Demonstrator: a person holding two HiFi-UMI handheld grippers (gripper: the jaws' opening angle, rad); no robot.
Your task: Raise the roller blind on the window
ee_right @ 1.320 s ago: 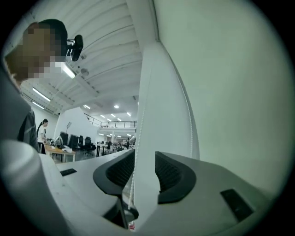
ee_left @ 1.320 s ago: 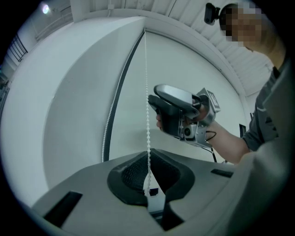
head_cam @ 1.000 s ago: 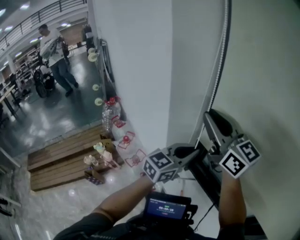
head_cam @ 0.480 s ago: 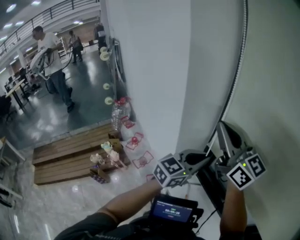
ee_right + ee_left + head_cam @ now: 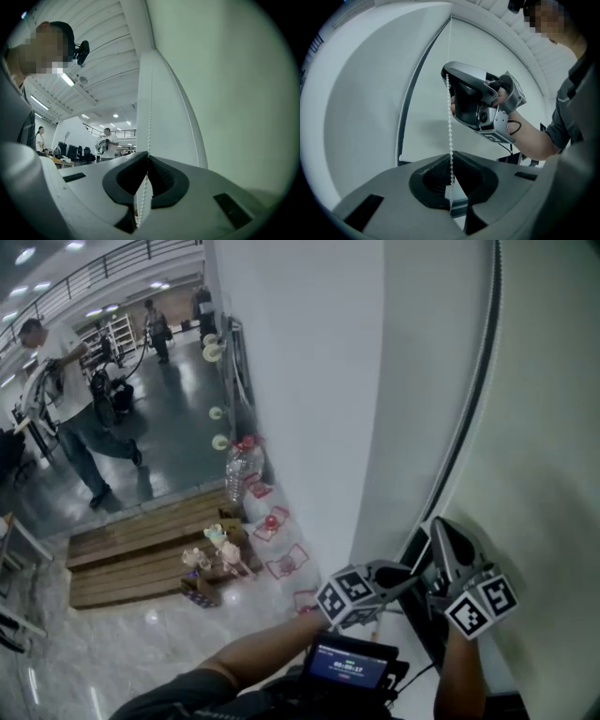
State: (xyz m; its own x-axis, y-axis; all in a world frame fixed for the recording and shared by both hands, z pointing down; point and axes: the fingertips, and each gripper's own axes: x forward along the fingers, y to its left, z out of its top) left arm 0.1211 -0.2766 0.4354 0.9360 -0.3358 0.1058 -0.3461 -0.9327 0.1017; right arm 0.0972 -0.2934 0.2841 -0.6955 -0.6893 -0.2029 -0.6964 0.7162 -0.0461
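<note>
Pinching the chain (image 5: 450, 122) at both sets of pads. The left gripper (image 5: 451, 164) is clamping one run of beads, jaws nearly together. The right gripper (image 5: 147, 161) has just been closing its jaws and is now squeezing the same run higher up, beads between the pads. The blind (image 5: 553, 427) is hanging right of the pillar (image 5: 300, 381) and covering the window as far as we're seeing. The chain is dropping just beside its left edge.

Risks we're flagging:
- Beads are slipping through the pads if we're hauling harder than the pinch holds.
- Pulling off-line from the hang is likely dragging the chain against its drive up top and jamming it.
- A second run is hanging near the frame (image 5: 401, 117). We're not able to tell which run raises, so we may be lowering instead.

The left gripper view is showing both grippers on one run. The right gripper view is showing that run climbing the pillar. The head view is giving layout only, and the beads at the pads aren't resolving there.
</note>
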